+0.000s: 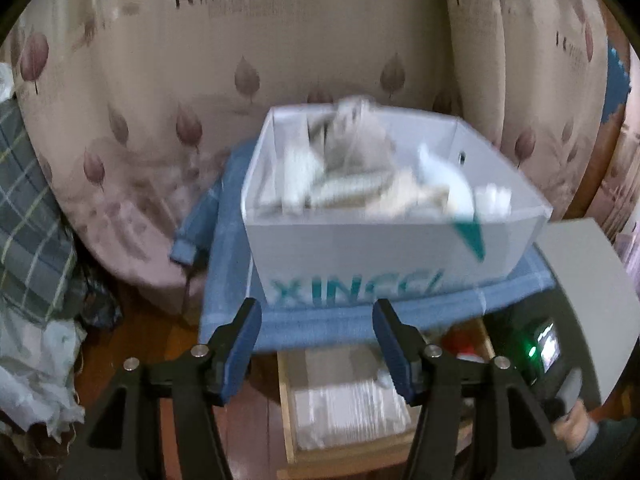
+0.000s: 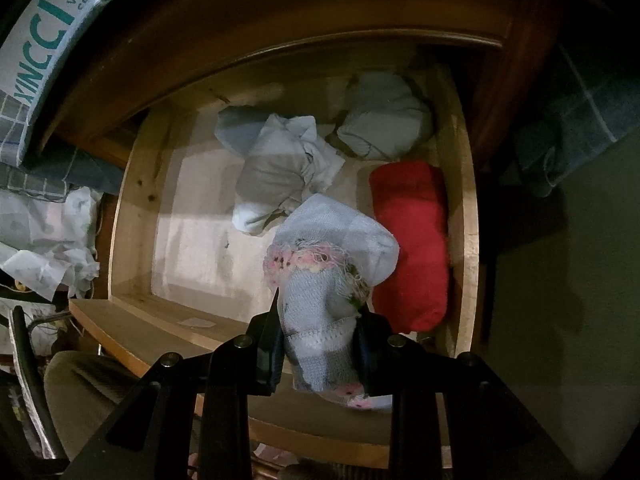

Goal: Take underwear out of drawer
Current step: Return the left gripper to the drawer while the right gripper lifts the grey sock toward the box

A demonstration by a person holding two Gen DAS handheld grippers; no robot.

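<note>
Pale wood frames the open drawer (image 2: 466, 184), seen from above through the right wrist camera, and the right gripper (image 2: 320, 344) hangs over its near edge with its black jaws pinched tight on a piece of underwear (image 2: 332, 256) — grey-white knit with a frayed pink and yellow trim. The garment bunches up between the pads and flops over toward the far side, above the drawer floor rather than lying on it. Further in, more folded pieces remain: a red bundle (image 2: 412, 240) along the right wall, a light grey-blue wad (image 2: 276, 168) in the middle, and a grey roll (image 2: 384, 120) in the far right corner. The left half of the drawer floor is bare lining.

From the left wrist view, the left gripper (image 1: 316, 344) stands apart from any cloth, its blue-padded fingers (image 1: 240, 352) spread with nothing between them — it points toward a white cardboard box (image 1: 360, 248) with teal lettering, which sits on a blue checked cloth (image 1: 320, 320). The box is heaped with pale garments (image 1: 352, 160), blurred in the frame. Behind it hangs a beige curtain (image 1: 160, 80) printed with mauve leaves, and the drawer shows below the cloth's near edge
</note>
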